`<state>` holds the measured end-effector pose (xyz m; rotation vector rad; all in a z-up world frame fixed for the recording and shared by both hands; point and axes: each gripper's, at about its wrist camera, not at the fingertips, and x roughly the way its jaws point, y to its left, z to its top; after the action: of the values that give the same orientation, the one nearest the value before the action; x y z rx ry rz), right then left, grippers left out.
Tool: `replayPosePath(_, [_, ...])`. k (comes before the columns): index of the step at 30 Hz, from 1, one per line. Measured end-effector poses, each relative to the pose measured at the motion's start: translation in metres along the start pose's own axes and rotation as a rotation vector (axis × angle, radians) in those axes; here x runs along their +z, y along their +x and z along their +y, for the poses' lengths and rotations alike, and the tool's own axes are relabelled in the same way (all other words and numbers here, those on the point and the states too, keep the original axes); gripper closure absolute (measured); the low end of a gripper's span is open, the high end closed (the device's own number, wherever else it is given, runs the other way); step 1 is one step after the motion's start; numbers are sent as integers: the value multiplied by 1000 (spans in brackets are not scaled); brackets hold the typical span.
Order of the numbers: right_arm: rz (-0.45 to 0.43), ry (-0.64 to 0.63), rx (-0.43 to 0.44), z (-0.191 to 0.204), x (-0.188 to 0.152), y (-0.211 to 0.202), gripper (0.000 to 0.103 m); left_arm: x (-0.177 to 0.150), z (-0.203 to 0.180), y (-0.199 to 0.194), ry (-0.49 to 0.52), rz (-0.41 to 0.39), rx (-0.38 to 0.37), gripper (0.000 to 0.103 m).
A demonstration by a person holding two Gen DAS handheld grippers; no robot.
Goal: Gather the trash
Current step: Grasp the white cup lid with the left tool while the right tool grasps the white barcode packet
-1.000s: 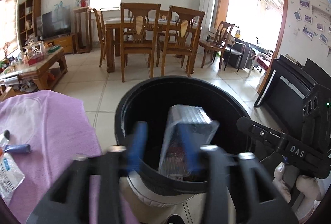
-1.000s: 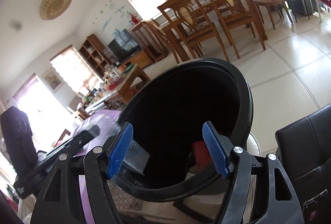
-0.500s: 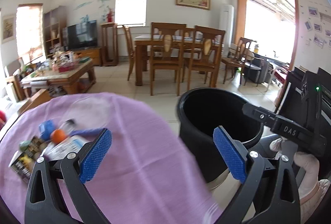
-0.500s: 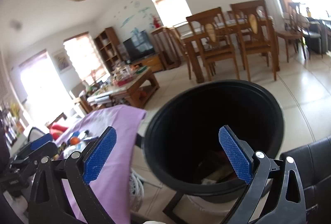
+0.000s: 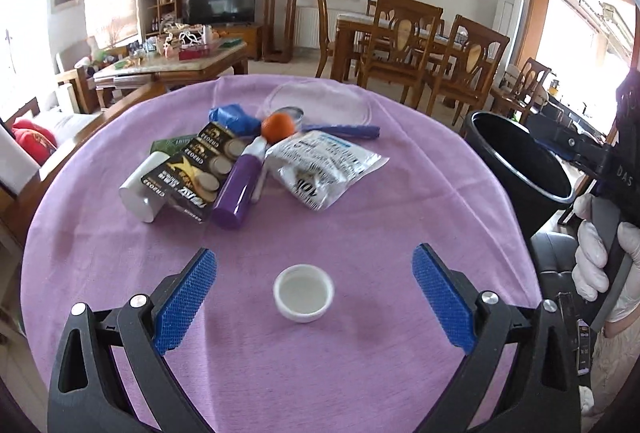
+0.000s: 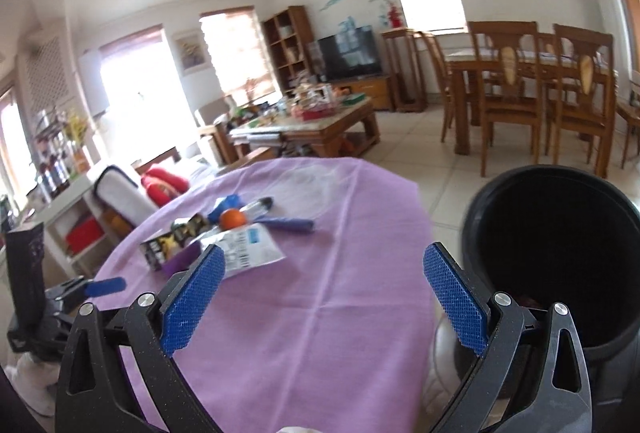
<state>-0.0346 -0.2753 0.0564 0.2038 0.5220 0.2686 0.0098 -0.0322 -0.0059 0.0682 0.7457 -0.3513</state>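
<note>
Your left claw is spread wide over the round counter draped in purple cloth, with nothing between its blue pads; a small white plastic cap lies on the cloth below the gap. Farther back sits the trash pile: a black-and-gold battery card, a purple bottle, a crinkled silver-white foil pouch and a small orange ball. Your right claw is equally spread and empty, hovering near the counter's edge. The black round plastic bin stands just beside the counter.
</note>
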Motion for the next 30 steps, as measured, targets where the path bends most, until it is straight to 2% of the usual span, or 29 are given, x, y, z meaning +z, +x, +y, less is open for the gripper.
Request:
replayPosePath(1, [18,-18,8,9,1,7,5,-2,-1,4,8,16,0,6])
replayPosePath(3, [44,-52,20,23,-2,20,5,-5,4,12,10,54,-20,14])
replayPosePath(4, [57,-66,24,29,-4,25,5,-4,3,15,6,70,-32,22])
replayPosePath(6, [91,-97,26,41,-8,40,5,-6,2,24,4,123,-48,29])
replayPosePath(8, [123,-118,27,49,-7,53,5,-8,2,32,-1,165,-67,47])
replayPosePath(10, [158,-138,21,57,-6,69,5,-11,4,34,-11,185,-68,58])
replayPosePath(11, [177,-148,21,58,-6,74,5,-12,4,33,-12,186,-68,67])
replayPosePath(16, [268,-204,27,75,-4,115,5,-17,9,27,-28,173,-75,67])
replayPosePath(22, [387,-289,22,95,-5,166,5,-19,17,12,-63,100,-71,67])
replayPosePath(27, [471,-335,-24,102,-8,202,5,-17,20,13,-75,105,-80,67])
replayPosePath(30, [492,-304,-3,99,-9,215,5,-16,22,14,-83,109,-88,67])
